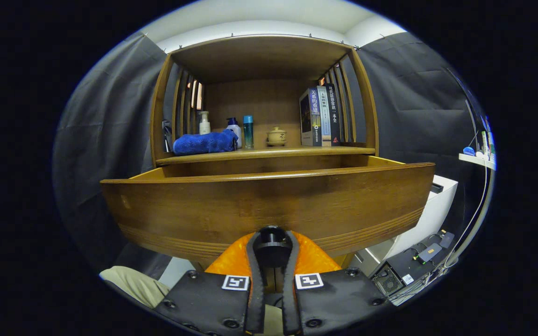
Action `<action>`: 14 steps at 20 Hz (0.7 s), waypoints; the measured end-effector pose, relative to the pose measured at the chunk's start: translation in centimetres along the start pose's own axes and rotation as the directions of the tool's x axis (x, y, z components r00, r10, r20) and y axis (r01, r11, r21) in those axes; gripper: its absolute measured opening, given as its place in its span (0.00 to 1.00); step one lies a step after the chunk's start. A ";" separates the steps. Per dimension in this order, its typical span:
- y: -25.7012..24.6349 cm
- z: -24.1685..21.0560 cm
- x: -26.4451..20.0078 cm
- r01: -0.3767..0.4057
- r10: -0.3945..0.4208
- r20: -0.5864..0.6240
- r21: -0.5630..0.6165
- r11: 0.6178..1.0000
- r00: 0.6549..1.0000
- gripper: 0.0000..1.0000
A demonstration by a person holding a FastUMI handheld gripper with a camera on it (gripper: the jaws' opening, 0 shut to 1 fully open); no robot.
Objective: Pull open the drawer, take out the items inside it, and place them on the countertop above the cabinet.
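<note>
**Drawer Found Pulled Open, Gripper Clamped on Its Knob**

The gripper [272, 261] stood at the lower centre of the frame, its two fingers pressed in on a dark round knob [271, 238] fixed to the front of the wide brown wooden drawer [269, 205]. The drawer was drawn out from the wooden cabinet, its curved front panel spanning the middle of the frame; its interior could not be seen from this low angle.

On the wooden tabletop [297, 151] above the drawer, at centre, were a folded blue towel [205, 143] to the left, a white pump bottle [204, 122] behind it, a second white bottle with a blue cap [234, 127], a slim teal bottle [248, 131], a small beige lidded ceramic jar [277, 136], and a row of upright books [320, 115] to the right.

A white unit [430, 214] stood at the lower right, beside the drawer.
</note>
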State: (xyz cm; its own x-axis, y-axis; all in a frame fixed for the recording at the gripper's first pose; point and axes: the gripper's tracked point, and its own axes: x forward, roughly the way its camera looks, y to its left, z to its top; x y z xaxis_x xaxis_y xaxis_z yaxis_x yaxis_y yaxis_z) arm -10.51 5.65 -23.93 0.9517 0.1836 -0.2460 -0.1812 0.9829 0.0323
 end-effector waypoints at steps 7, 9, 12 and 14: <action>0.2 -0.9 -2.1 0.005 -0.005 -0.024 0.013 1.000 1.000 0.23; 0.3 -0.9 -2.5 0.009 -0.009 -0.029 -0.003 1.000 1.000 0.22; 0.1 -1.1 -2.4 0.032 -0.034 -0.038 -0.048 0.998 0.999 0.22; 0.1 -0.9 -2.6 0.037 -0.037 -0.065 -0.009 0.999 0.997 0.36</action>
State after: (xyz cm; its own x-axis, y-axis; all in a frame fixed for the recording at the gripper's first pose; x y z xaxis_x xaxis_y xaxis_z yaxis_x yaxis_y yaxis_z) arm -13.29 5.29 -24.16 0.9396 0.1455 -0.3099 -0.1484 0.9888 0.0143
